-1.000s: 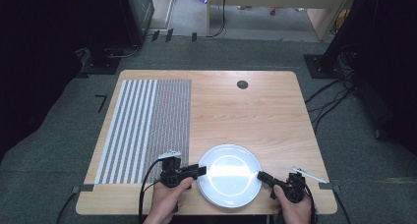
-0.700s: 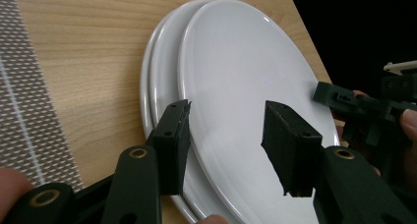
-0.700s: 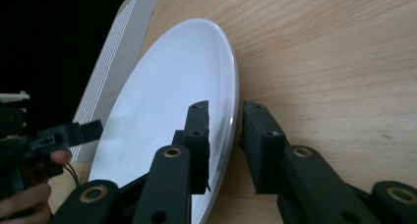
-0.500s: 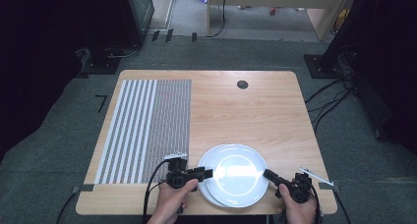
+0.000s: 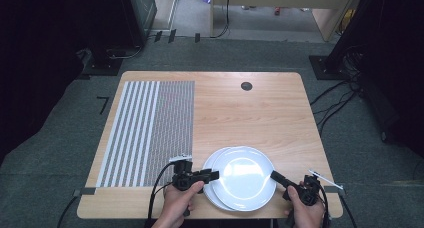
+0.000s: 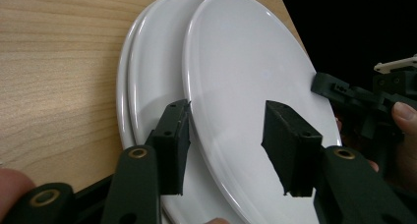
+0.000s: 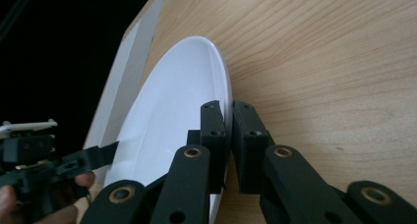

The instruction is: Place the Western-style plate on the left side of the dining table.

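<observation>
A stack of white plates sits at the near edge of the wooden table point(image 5: 250, 118). The top plate point(image 5: 248, 176) point(image 6: 246, 62) point(image 7: 172, 101) lies shifted right of the lower plates point(image 5: 210, 163) point(image 6: 147, 76). My right gripper point(image 5: 274, 175) point(image 7: 230, 130) is shut on the top plate's right rim. My left gripper point(image 5: 214, 175) point(image 6: 227, 106) is at the plates' left side; its jaws have just been closing. The top plate's rim stands between them with a gap at the pads. The left gripper view also shows the right gripper point(image 6: 324, 84) across the plate.
A grey striped mat point(image 5: 150, 128) covers the table's left part. A dark round grommet point(image 5: 246, 86) sits near the far edge. The stack is close to the table's near edge, between the person's hands. Cables run over the floor at right.
The top plate has slid to the right off the lower plates, which now show at its left. The left gripper's jaws stand narrower. Both hands stay about where they were.
</observation>
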Available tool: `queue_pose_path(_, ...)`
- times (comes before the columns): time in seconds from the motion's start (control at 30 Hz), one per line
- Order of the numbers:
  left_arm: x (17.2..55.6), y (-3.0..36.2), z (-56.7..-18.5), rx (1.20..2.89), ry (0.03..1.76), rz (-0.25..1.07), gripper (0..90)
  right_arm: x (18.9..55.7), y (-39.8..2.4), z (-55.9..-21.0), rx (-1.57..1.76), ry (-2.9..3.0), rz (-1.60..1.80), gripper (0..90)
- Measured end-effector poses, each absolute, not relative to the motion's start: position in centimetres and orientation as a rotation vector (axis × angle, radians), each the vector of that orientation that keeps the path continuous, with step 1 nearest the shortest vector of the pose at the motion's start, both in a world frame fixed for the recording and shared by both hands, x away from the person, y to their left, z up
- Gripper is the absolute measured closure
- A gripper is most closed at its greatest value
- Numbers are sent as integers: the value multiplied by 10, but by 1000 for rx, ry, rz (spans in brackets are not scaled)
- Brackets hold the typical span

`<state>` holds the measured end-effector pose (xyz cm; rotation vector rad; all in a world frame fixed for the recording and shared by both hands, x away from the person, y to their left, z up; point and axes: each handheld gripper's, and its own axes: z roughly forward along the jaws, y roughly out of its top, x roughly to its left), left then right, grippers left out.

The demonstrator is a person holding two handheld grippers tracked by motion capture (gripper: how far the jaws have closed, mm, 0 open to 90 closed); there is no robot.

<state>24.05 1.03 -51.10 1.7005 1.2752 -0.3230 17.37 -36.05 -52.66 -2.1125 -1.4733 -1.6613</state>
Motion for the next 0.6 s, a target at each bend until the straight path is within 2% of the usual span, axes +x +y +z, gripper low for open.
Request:
queue_pose_path(0.17,239,10,-510,1692,1272,-310,693,172,-362,-527,-2115,-1430,-1691,879)
queue_pose_path(0.3,236,8,-508,1699,1260,-321,705,171,-364,-526,-2084,-1414,-1719,881)
queue_pose_path(0.6,237,16,-494,1674,1251,-283,797,174,-360,-517,-2077,-1360,-1737,882)
